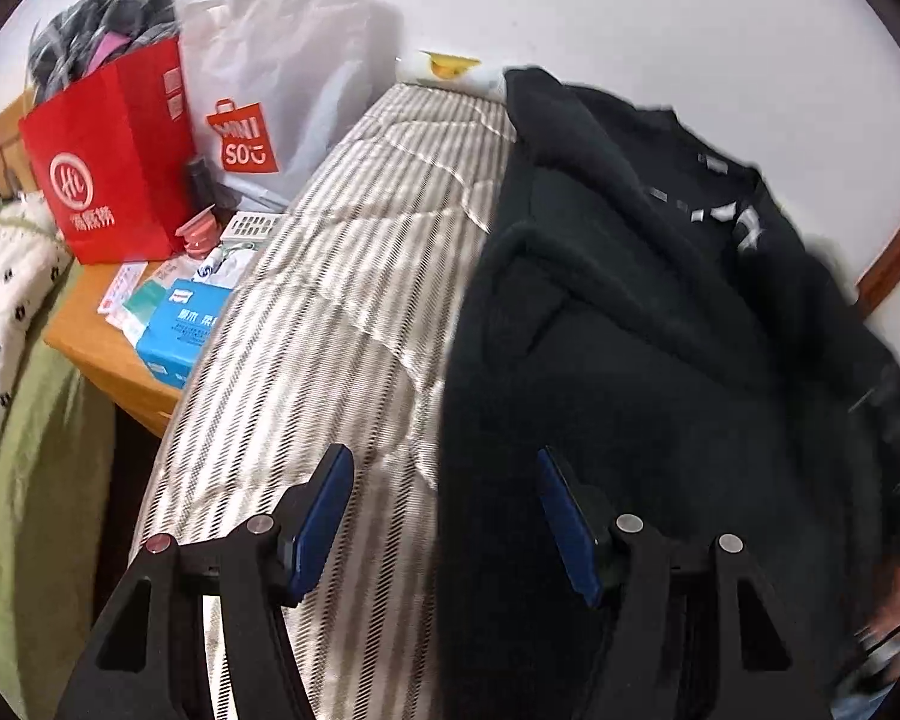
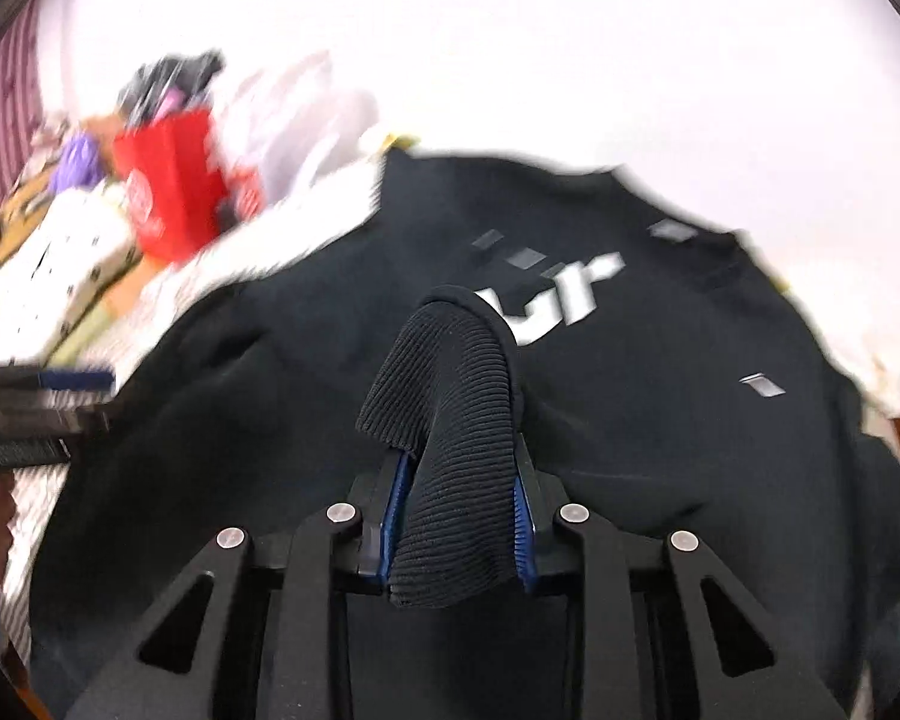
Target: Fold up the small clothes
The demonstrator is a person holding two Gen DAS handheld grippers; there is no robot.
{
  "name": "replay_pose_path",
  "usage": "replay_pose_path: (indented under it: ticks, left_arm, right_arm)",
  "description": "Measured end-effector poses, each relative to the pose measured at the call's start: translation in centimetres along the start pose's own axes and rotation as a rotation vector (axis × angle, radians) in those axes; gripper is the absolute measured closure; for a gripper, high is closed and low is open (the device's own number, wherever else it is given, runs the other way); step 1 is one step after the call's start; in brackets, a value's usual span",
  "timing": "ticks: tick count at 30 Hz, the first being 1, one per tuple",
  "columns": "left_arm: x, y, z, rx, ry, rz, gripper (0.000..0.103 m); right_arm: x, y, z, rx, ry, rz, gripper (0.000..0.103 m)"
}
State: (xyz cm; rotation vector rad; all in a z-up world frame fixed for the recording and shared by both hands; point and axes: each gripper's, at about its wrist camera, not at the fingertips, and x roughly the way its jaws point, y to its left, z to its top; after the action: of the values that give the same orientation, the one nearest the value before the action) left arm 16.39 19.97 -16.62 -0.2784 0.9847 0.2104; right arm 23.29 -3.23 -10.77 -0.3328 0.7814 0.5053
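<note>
A black sweatshirt (image 1: 660, 324) with white lettering lies spread on a striped bed cover (image 1: 342, 276); it also fills the right wrist view (image 2: 660, 396). My left gripper (image 1: 444, 468) is open and empty, just above the sweatshirt's left edge. My right gripper (image 2: 459, 462) is shut on the sweatshirt's ribbed cuff (image 2: 450, 420), which stands up between the blue pads over the garment's chest. The left gripper also shows at the left edge of the right wrist view (image 2: 48, 402).
A wooden bedside table (image 1: 108, 348) left of the bed holds a red paper bag (image 1: 114, 156), a white MINISO bag (image 1: 270, 90), a blue tissue pack (image 1: 180, 324) and small items. A white spotted cloth (image 1: 0, 300) and green blanket (image 1: 36, 480) lie far left. White wall behind.
</note>
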Motion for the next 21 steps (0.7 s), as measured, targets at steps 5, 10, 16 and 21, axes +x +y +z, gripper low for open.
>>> replay_pose_path:
  ticks: [5, 10, 16, 21]
  left_arm:
    - [0.5, -1.0, -0.3, 0.015, 0.0, 0.054, 0.043]
    - [0.5, -1.6, -0.2, 0.03, 0.005, 0.07, 0.043]
    - [0.5, -1.9, 0.0, 0.036, 0.015, 0.081, 0.043]
    - [0.2, -2.1, -0.1, 0.047, 0.009, 0.089, 0.043]
  right_arm:
    - [-3.4, -8.7, 1.2, 0.164, -0.078, -0.078, 0.074]
    - [-3.8, -17.8, -0.6, 0.377, -0.061, -0.122, 0.075]
    - [-2.1, -22.0, -4.9, 0.49, 0.014, -0.153, 0.076]
    - [-0.3, -23.1, -7.3, 0.529, 0.107, -0.174, 0.071]
